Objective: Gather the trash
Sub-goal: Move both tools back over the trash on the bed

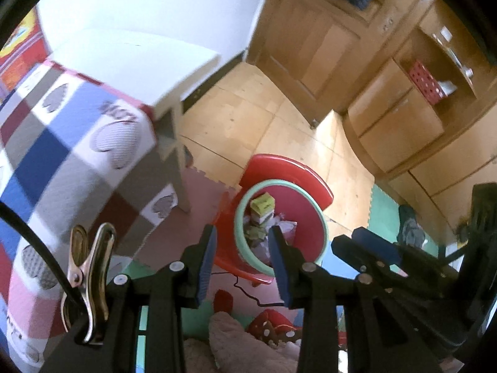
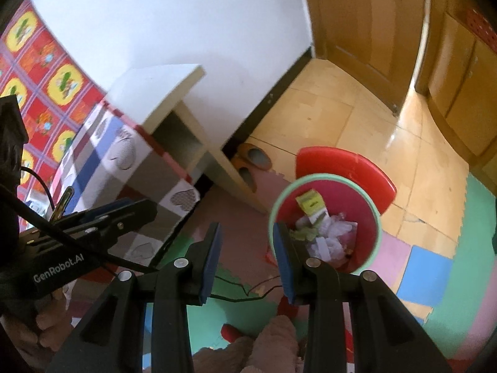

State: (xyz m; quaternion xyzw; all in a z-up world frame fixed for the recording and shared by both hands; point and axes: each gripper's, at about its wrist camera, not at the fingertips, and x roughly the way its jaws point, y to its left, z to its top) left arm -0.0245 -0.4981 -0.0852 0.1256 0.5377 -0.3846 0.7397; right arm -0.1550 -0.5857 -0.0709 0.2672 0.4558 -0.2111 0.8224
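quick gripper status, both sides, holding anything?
Left gripper: open, holding nothing, fingers over the bin.
Right gripper: open, holding nothing.

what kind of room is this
Probably a bedroom or child's room at home: a bed with a heart-patterned patchwork blanket, coloured foam puzzle mats on the floor, and a wooden wardrobe.

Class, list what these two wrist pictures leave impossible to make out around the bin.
- Red bin with green rim: bottom buried under crumpled paper, both views.
- Yellow-green carton: print blurred.
- Slippers: partly hidden under white table, right view.
- Red chair: seat covered by bin.
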